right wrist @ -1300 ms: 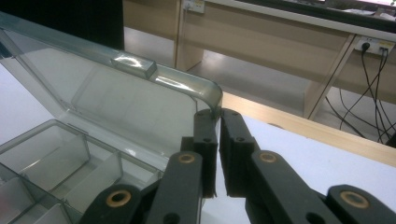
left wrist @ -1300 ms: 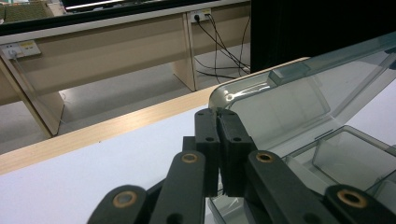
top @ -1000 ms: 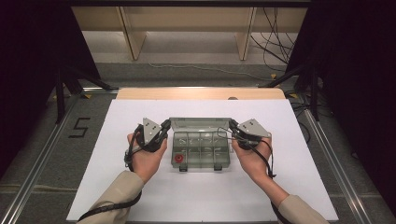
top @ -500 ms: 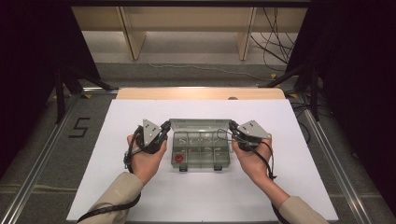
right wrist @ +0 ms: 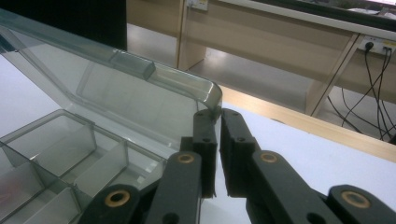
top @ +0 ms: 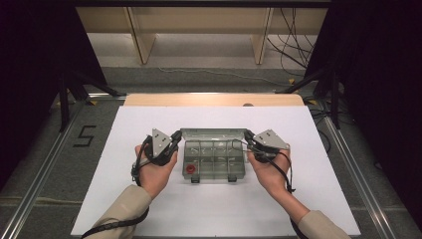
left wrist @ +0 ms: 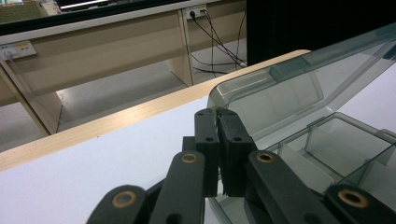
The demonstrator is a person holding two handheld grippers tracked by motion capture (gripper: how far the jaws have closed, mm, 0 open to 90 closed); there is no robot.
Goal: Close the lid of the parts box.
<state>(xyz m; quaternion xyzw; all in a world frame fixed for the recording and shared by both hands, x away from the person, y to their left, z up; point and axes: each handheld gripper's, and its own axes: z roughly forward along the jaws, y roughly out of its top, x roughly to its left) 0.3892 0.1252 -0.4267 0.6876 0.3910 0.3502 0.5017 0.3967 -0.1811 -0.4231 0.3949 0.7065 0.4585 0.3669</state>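
Left gripper (left wrist: 218,140): jaws pressed together on the left edge of the raised clear lid (left wrist: 299,88), lower centre of the left gripper view. Right gripper (right wrist: 218,144): jaws likewise pinched on the lid's right corner edge, lower centre of the right gripper view.

High view: left gripper (top: 171,142) and right gripper (top: 251,141) sit at the two ends of the lid (top: 214,133), mid-frame. The compartment box (top: 214,162) lies open just below, its base flat on the surface, dividers showing. A small red piece (top: 190,169) rests in the lower-left compartment. Two dark latches stand at the box's near edge.

The left hand (top: 154,172) and right hand (top: 271,172) come up from the bottom of the frame, beige sleeves, black cables trailing.

Surface: a white sheet (top: 149,209) covers the table; a strip of pale wood (top: 214,99) shows along its far edge.

Room: grey floor with a painted "5" (top: 84,135) at left; metal rails on both sides; light wooden shelving (top: 199,25) across the top; loose cables (top: 293,35) upper right; dark drapes at either side.
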